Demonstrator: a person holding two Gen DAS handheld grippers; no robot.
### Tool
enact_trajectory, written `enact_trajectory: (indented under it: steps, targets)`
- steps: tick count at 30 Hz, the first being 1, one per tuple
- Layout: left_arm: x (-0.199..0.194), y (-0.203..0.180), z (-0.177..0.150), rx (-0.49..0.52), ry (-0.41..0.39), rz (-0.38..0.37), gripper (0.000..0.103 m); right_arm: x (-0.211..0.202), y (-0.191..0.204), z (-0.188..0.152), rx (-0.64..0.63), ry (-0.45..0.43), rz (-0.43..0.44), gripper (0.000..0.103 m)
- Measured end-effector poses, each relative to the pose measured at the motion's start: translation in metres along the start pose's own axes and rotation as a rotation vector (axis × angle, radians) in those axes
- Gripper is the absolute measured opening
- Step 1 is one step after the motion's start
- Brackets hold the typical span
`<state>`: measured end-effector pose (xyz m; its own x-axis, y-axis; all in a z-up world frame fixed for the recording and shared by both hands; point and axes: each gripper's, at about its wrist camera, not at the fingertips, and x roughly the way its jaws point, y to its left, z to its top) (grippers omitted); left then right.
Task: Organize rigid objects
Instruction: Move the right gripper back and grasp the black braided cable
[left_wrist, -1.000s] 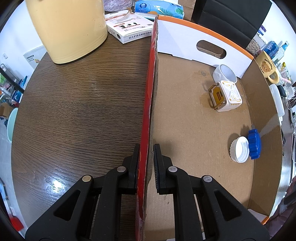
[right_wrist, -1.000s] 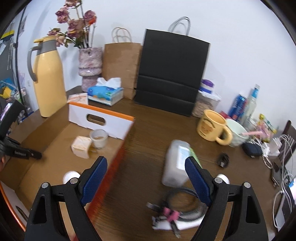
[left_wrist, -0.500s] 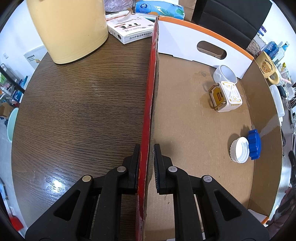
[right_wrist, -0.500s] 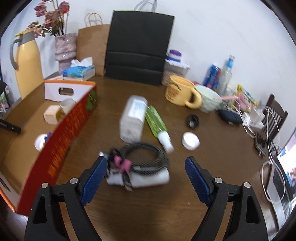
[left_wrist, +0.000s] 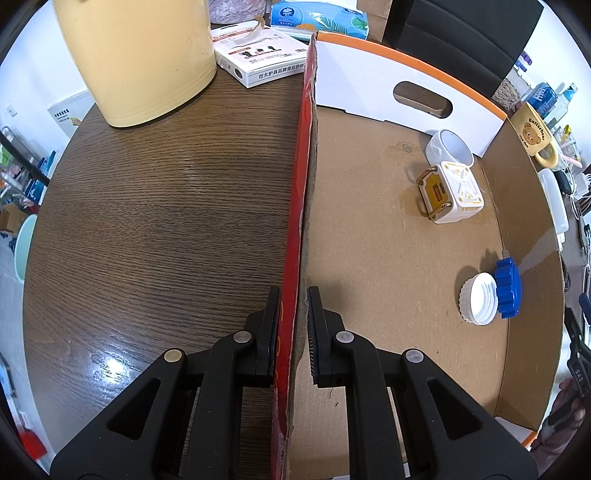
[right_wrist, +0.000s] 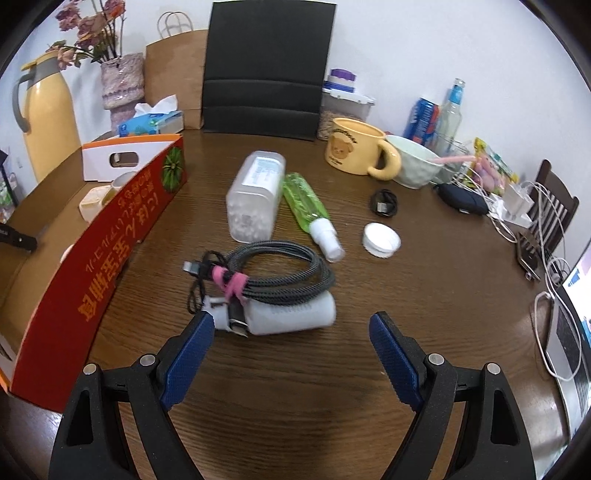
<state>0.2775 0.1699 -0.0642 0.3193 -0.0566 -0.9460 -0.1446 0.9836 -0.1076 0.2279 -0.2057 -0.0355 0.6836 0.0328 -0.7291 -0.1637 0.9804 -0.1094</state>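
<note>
Box (left_wrist: 406, 229): two caps (left_wrist: 478, 302), cube (left_wrist: 450, 192), maybe one cup (left_wrist: 448, 146).

A shallow cardboard box (left_wrist: 388, 236) with red outer walls holds a white cube charger (left_wrist: 452, 195), small white cup (left_wrist: 448, 146), white cap (left_wrist: 478, 302) and blue cap (left_wrist: 509, 293). Beside it on the worktop lie a coiled cable (right_wrist: 273, 273) atop a white cylinder (right_wrist: 291, 314), clear jar (right_wrist: 256, 194), green spray bottle (right_wrist: 308, 214) and white lid (right_wrist: 381, 239).

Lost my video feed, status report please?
Left gripper clamps box wall. Right gripper open, empty, facing coiled cable atop white bottle. Nothing between.
</note>
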Motion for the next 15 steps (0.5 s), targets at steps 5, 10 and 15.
enact_trajectory:
  steps: [5, 10, 15]
  targets:
    - [0.000, 0.000, 0.000, 0.000, 0.001, -0.001, 0.009, 0.013, 0.009, 0.009, -0.031, 0.021, 0.012, 0.090]
    - [0.000, 0.001, 0.000, 0.001, 0.002, -0.002, 0.009, 0.036, 0.007, 0.018, -0.047, 0.069, 0.030, 0.090]
    - [0.000, 0.001, 0.000, 0.001, 0.002, -0.002, 0.009, 0.060, -0.001, 0.029, -0.040, 0.110, 0.059, 0.094]
